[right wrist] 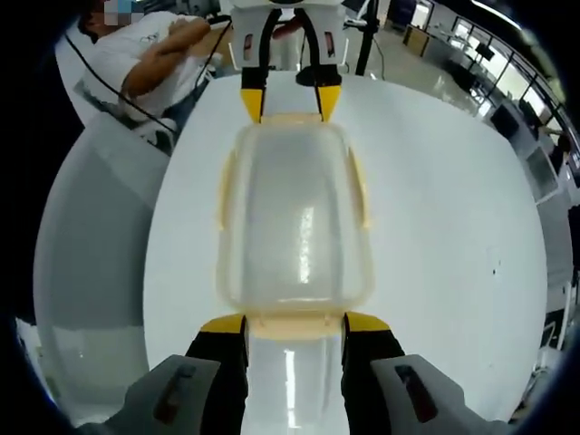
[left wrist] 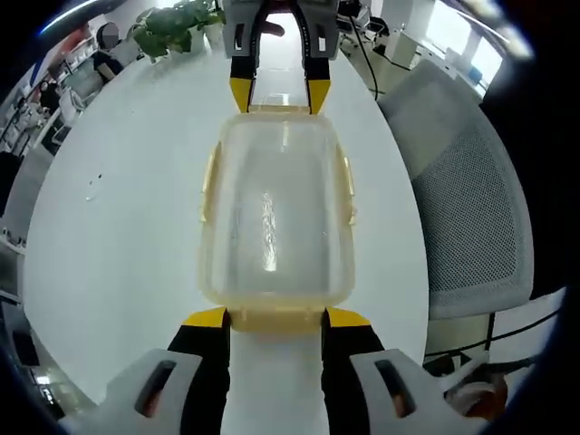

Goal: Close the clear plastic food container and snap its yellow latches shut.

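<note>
Squarely between the two grippers, the clear food container sat lidded on the white table. Left gripper and right gripper each faced an end latch, jaws spread apart.

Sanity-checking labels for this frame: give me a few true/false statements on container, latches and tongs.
1. The clear container sits on a white table. True.
2. The lid is lying off to the side of the container. False: the lid is on top of it.
3. The left tongs and right tongs are at opposite short ends of the container. True.
4. The left tongs are shut tight with nothing between the tips. False: they are open, tips either side of the yellow end latch.
5. A grey mesh chair stands beside the table. True.
6. The container is full of food. False: it looks empty.
</note>
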Action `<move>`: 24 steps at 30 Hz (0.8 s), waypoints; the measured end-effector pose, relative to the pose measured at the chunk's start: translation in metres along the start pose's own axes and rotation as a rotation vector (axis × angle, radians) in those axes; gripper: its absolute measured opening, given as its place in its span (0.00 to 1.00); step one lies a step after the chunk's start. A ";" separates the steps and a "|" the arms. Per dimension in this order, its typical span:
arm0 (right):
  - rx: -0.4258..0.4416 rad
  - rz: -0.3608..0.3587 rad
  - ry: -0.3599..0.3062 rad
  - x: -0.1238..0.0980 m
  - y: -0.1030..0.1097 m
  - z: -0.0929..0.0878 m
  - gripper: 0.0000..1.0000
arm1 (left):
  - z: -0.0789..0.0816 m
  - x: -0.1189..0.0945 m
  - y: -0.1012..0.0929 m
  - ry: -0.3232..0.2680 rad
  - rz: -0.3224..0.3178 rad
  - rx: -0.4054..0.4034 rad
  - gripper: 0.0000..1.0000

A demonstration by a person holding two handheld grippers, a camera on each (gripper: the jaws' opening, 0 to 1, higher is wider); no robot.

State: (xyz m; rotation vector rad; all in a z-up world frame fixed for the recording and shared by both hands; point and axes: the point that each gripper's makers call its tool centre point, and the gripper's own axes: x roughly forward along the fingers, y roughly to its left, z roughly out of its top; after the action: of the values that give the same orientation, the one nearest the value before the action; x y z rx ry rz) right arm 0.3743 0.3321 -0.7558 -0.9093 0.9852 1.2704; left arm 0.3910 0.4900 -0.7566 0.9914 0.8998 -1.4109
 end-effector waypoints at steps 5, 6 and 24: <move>0.004 0.001 0.002 -0.002 0.002 -0.006 0.39 | 0.005 0.000 -0.002 -0.007 0.001 -0.001 0.38; 0.004 0.001 0.003 -0.003 0.003 -0.007 0.39 | 0.006 0.000 -0.003 -0.009 0.000 -0.001 0.38; 0.017 0.002 0.021 -0.009 0.006 -0.031 0.38 | 0.028 0.011 -0.005 -0.013 0.007 0.010 0.38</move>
State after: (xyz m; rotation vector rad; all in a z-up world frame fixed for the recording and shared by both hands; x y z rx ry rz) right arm 0.3657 0.3002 -0.7573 -0.9105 1.0117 1.2546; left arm 0.3838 0.4604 -0.7574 0.9904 0.8798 -1.4158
